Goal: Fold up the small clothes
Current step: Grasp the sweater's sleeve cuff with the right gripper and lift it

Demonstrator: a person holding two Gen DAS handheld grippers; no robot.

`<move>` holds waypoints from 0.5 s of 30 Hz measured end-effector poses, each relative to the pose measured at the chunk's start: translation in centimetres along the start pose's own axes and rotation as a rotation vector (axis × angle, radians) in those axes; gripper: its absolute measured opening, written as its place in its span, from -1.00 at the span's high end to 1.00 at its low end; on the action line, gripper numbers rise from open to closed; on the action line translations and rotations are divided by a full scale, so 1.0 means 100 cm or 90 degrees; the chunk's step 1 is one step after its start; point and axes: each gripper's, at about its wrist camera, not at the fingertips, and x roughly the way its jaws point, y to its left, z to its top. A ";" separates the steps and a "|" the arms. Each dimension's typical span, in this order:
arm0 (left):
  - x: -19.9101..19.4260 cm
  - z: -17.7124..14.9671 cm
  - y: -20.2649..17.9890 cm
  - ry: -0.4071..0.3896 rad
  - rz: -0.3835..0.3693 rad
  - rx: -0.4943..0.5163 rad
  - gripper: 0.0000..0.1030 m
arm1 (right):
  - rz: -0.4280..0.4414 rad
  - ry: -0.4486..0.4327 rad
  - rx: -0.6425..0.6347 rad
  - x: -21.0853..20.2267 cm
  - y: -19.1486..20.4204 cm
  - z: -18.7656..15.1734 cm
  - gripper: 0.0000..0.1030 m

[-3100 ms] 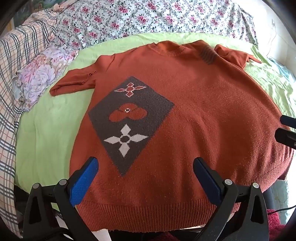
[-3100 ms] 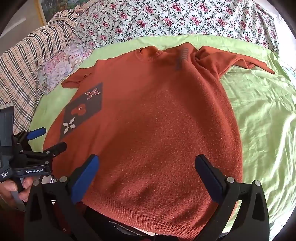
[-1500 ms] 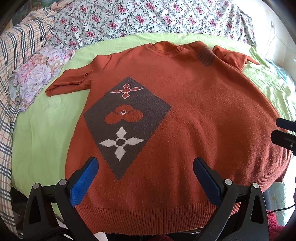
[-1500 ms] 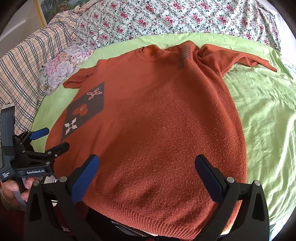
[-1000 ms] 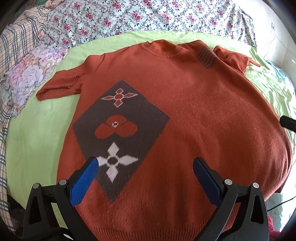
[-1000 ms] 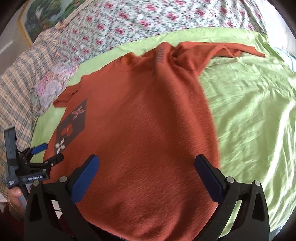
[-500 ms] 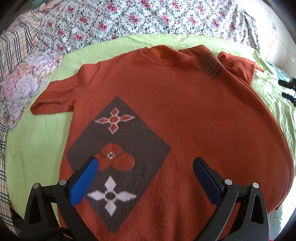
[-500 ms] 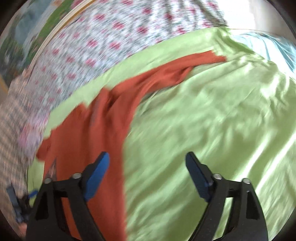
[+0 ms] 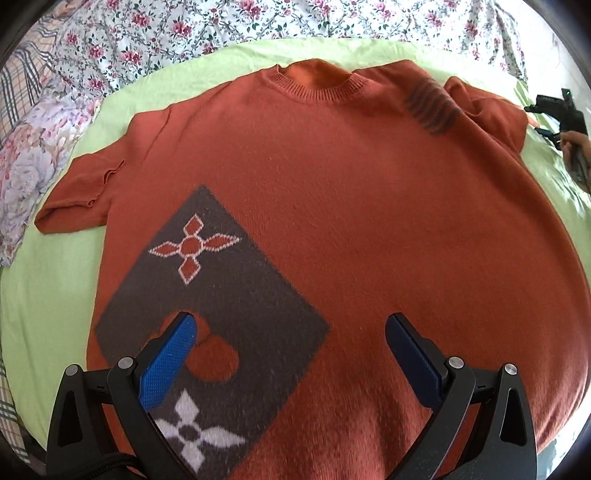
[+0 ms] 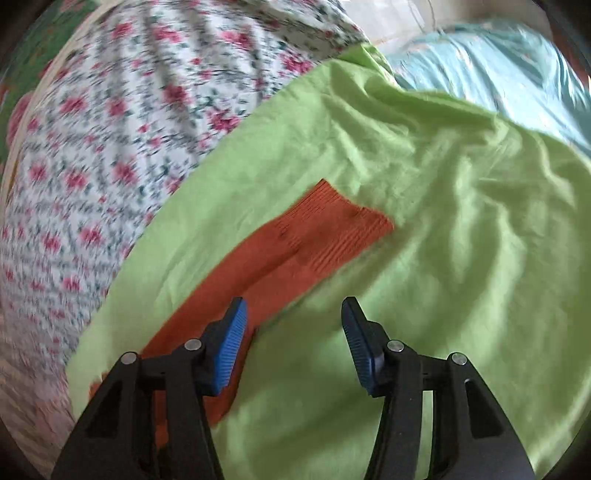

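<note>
A rust-orange knit sweater [image 9: 351, 206] lies flat, front up, on a green sheet [image 9: 44, 280]. It has a dark diamond patch [image 9: 229, 295] with flower motifs. My left gripper [image 9: 288, 354] is open and empty, low over the sweater's lower front. The sweater's right sleeve [image 10: 295, 251] stretches out on the sheet, its ribbed cuff [image 10: 347, 225] ahead. My right gripper [image 10: 293, 332] is open and empty just before the sleeve, its left finger over the sleeve edge. The right gripper also shows in the left wrist view [image 9: 554, 110] at the far right.
A floral pillow or cover [image 9: 221, 26] runs along the far edge of the bed. A plaid and pale floral cloth [image 9: 22, 147] lies at the left. A light blue cloth [image 10: 517, 74] lies beyond the green sheet [image 10: 461, 258] at the right.
My left gripper has moved forward over the sweater's front. My right gripper has swung right and forward from the hem to the right sleeve, and its jaws have narrowed somewhat.
</note>
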 end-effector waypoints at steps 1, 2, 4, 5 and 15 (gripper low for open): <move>0.001 0.002 0.002 -0.001 0.000 -0.003 -0.98 | -0.008 0.000 0.012 0.010 -0.004 0.006 0.00; 0.002 0.005 0.003 -0.003 0.001 -0.006 -0.98 | -0.015 -0.006 0.012 0.015 -0.006 0.008 0.26; 0.004 0.008 0.007 -0.006 -0.003 -0.014 -0.98 | -0.020 -0.012 0.004 0.021 -0.006 0.011 0.72; 0.004 0.009 0.008 -0.008 -0.005 -0.017 -0.98 | -0.012 -0.011 0.002 0.021 -0.005 0.011 0.83; -0.009 0.002 0.016 -0.037 -0.032 -0.037 -0.98 | 0.107 -0.042 -0.157 -0.076 0.088 -0.036 0.87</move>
